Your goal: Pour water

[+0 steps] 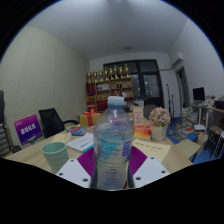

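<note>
Since the water bottle [114, 140] stands upright between your gripper [112, 168] fingers, jaws pinching its lower body, tipping it too fast could make it slip or splash past the green cup [55, 155] left of the jaws.

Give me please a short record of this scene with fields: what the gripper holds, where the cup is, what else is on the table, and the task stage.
held object: clear water bottle, upright, white cap on, between the fingers
gripper: shut on the bottle, both purple pads pressing its sides
cup: green cup on the table, beside the bottle and apart from it
other items: purple box, papers
background: shelf with trophies
task stage: bottle gripped, not tilted, no pouring visible
</note>
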`<state>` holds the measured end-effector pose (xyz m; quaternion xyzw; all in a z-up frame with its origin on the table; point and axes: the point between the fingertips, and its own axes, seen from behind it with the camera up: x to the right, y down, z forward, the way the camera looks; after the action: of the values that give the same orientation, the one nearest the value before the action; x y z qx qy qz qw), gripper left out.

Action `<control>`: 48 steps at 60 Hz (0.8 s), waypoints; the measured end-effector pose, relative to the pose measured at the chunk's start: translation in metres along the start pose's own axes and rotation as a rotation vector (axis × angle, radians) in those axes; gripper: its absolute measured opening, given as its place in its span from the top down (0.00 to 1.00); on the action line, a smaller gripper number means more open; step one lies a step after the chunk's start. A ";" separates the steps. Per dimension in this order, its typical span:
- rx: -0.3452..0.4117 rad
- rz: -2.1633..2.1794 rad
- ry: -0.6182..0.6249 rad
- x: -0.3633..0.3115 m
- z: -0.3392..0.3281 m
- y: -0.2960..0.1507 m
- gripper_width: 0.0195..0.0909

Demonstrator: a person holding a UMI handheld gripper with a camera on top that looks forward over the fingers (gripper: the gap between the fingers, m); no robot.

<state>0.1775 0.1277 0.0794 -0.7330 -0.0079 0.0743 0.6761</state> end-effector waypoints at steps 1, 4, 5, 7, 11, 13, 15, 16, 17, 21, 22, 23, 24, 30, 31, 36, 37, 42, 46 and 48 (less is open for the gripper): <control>0.000 -0.003 -0.004 0.000 0.003 0.000 0.69; 0.037 -0.034 -0.022 -0.004 0.005 -0.010 0.69; 0.041 -0.047 -0.020 -0.004 0.006 -0.013 0.67; 0.043 -0.074 -0.013 0.005 -0.004 0.007 0.66; 0.031 -0.111 -0.034 -0.012 0.001 -0.012 0.66; 0.025 -0.118 -0.036 -0.012 0.001 -0.012 0.66; 0.029 -0.113 -0.035 -0.006 0.000 0.009 0.65; 0.019 -0.111 -0.032 -0.013 0.004 -0.007 0.65; 0.017 -0.105 -0.031 -0.012 0.004 -0.008 0.65; 0.018 -0.076 -0.033 -0.007 0.002 -0.011 0.63; 0.019 -0.070 -0.034 -0.006 0.002 -0.012 0.63; 0.022 -0.068 -0.035 -0.007 0.001 -0.013 0.63; 0.024 -0.070 -0.036 -0.007 0.001 -0.014 0.63; 0.028 -0.082 -0.025 -0.008 0.001 -0.014 0.61; 0.026 -0.079 -0.022 -0.007 0.001 -0.013 0.60; 0.025 -0.079 -0.029 -0.006 0.003 -0.008 0.53; 0.026 -0.084 -0.033 -0.007 0.003 -0.008 0.51; 0.022 -0.096 -0.050 -0.016 0.005 -0.009 0.41; 0.031 -0.092 -0.064 -0.014 0.002 -0.007 0.37; 0.043 -0.084 -0.074 -0.015 0.000 -0.010 0.32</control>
<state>0.1638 0.1272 0.0903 -0.7143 -0.0621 0.0729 0.6933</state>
